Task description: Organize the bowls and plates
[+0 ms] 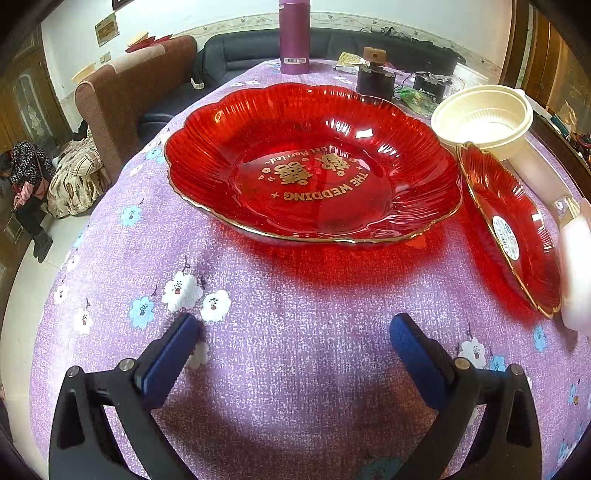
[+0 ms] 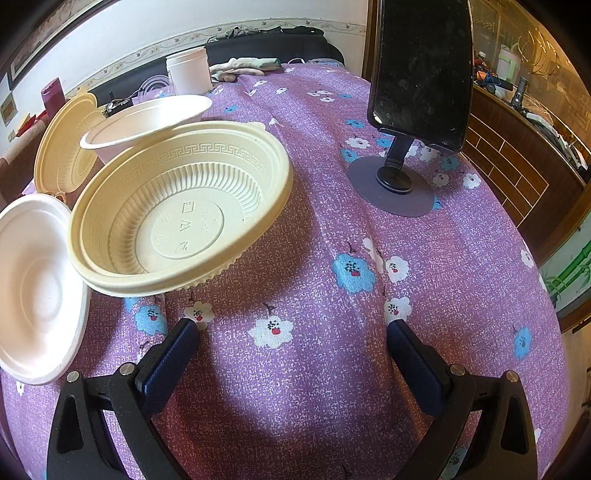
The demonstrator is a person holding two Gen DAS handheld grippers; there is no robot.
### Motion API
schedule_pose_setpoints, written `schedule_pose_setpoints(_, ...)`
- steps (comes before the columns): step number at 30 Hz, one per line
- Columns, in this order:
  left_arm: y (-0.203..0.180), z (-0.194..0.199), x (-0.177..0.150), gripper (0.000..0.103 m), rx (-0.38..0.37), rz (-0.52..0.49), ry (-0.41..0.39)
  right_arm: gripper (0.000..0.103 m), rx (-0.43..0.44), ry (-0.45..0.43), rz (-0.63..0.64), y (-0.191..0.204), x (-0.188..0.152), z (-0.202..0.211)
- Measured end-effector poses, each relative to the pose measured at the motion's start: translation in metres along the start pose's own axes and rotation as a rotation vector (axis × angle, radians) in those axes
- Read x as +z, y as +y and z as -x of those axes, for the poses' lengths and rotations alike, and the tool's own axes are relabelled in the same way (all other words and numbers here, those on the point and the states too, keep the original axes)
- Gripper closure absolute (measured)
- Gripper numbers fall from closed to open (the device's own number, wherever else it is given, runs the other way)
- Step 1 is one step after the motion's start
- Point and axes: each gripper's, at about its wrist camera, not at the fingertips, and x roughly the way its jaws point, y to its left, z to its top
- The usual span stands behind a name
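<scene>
Plates: large red plate point(image 1: 314, 166) sitting mid-frame; left gripper point(image 1: 295, 332) and right gripper point(image 2: 291, 332) hovering wide open, empty, likely choosing targets.

Gold lettering on the floor of the large red plate point(image 1: 314, 162) reads "THE WEDDING" and "Get Married" around a double-happiness character. The purple flask point(image 1: 294, 35) carries a barcode label and the smaller red plate point(image 1: 517, 229) a white sticker, both too small to read. Embossed marks in the cream bowl point(image 2: 184, 210) are illegible.
</scene>
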Motion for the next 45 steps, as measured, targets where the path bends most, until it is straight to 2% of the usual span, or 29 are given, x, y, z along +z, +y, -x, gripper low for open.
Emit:
schedule_pose_setpoints(22,-0.001,0.0,0.001,0.0,0.004,0.006,0.0,0.001,0.005,0.001,0.005,0.001,0.001,-0.001)
schedule_pose_setpoints(27,0.003,0.009,-0.007,0.0,-0.02,0.002,0.008,0.001,0.04,0.012,0.038,-0.002,-0.002,0.004)
schedule_pose_setpoints(29,0.005,0.016,-0.014,0.0,-0.049,-0.001,0.004,0.001,0.059,-0.011,0.039,-0.005,-0.007,0.015)
schedule_pose_setpoints(33,0.009,0.029,-0.028,0.0,-0.05,-0.014,-0.014,0.001,0.071,-0.094,0.104,-0.001,-0.014,0.048)
schedule_pose_setpoints(38,0.021,0.053,-0.034,0.0,-0.081,-0.003,-0.06,0.001,0.177,-0.154,0.194,0.023,-0.018,0.083)
schedule_pose_setpoints(40,0.025,0.062,-0.031,0.0,-0.079,0.001,-0.078,0.001,0.26,-0.165,0.229,0.038,-0.018,0.096)
schedule_pose_setpoints(45,0.028,0.075,-0.024,0.0,-0.077,-0.016,-0.089,0.0,0.407,-0.153,0.278,0.073,-0.01,0.11)
